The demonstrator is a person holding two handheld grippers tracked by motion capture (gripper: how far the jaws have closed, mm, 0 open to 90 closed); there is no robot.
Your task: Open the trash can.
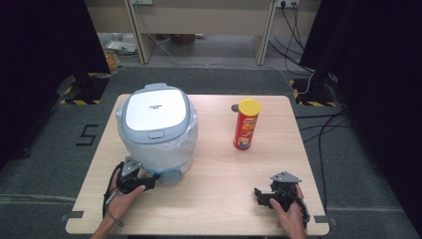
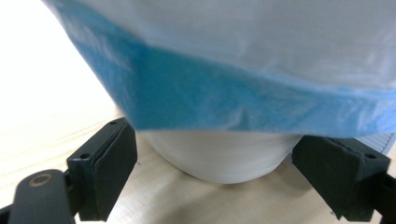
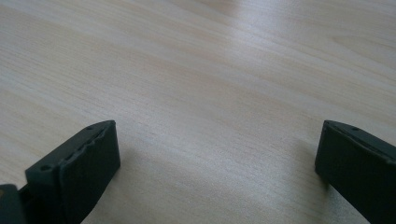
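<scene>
Left tongs (image 1: 147, 182) gape against bin (image 1: 157, 127); bag edge (image 2: 243, 100) overhead

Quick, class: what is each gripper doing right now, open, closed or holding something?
Left gripper: open, jaws apart at the blue-edged plastic liner of the white lidded bin, gripping nothing.
Right gripper: open, empty, over the light wooden table.

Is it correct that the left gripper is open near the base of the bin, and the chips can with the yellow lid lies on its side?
Not quite: the chips can stands upright on the table, as the high view shows. The rest holds: the left gripper is open at the bin base.
</scene>
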